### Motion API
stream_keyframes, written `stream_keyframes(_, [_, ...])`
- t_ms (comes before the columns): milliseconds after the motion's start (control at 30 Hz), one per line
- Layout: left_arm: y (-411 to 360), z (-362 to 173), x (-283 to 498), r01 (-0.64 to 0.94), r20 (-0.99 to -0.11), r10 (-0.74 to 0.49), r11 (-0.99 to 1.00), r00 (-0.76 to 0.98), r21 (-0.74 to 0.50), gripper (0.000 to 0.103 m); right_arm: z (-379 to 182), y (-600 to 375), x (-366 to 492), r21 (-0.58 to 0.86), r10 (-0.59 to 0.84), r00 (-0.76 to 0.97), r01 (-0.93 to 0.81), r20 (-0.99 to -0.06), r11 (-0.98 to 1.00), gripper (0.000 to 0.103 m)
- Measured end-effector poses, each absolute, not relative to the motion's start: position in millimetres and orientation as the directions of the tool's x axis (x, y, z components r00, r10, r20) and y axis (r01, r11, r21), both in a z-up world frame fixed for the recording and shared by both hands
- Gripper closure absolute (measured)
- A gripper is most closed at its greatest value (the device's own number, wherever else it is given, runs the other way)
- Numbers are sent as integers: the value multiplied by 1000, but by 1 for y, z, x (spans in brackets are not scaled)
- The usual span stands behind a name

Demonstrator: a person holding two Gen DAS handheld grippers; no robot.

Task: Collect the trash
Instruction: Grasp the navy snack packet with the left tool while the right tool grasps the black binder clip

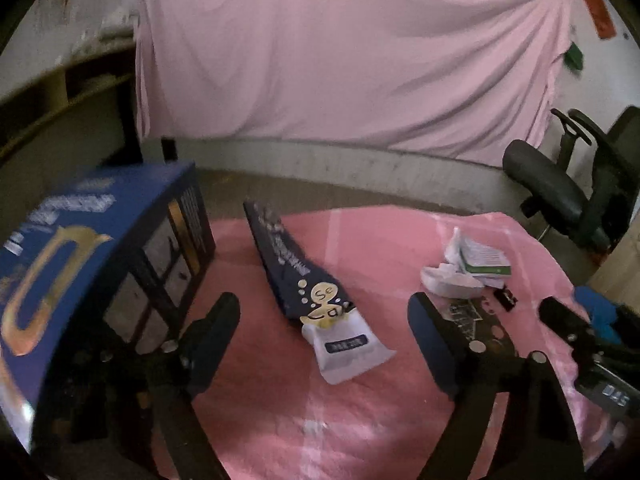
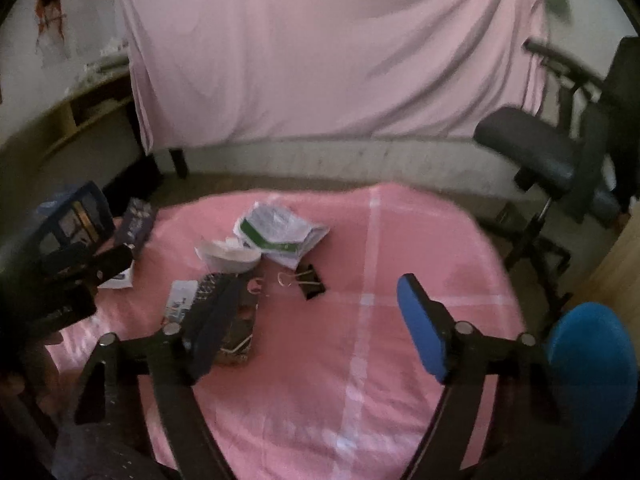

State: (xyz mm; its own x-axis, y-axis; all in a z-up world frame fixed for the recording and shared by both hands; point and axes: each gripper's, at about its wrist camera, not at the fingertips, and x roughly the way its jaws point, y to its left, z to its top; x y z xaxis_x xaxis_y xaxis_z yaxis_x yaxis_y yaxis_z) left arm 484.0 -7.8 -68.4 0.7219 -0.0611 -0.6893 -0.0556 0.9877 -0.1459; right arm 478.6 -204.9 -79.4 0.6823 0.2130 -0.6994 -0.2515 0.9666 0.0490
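My left fingers (image 1: 324, 344) and my right fingers (image 2: 320, 328) both stand wide apart, grasping nothing, above the pink-covered tabletop (image 1: 360, 420), where the dark snack wrapper (image 1: 298, 276) lies between the left pair, its long axis running toward the far left edge.

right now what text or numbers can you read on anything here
"Se" on the yellow figure of the dark wrapper.
"D" in large gold on the blue box; its white lettering is blurred.
Digits on the right tongs body: unclear.
Green-banded paper print: too small.
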Motion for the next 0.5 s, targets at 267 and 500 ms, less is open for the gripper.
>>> stream_keyframes(267, [8,-75,495,-67,-727,-112,975,678,-213,32,-110,-197,513,67,205,544,-264,-814,962,30])
stream_keyframes(500, [18,-74,496,-84,-717,-147,957,681,-276,61,-109,-200,509,73,213,536,-271,-817,960,48])
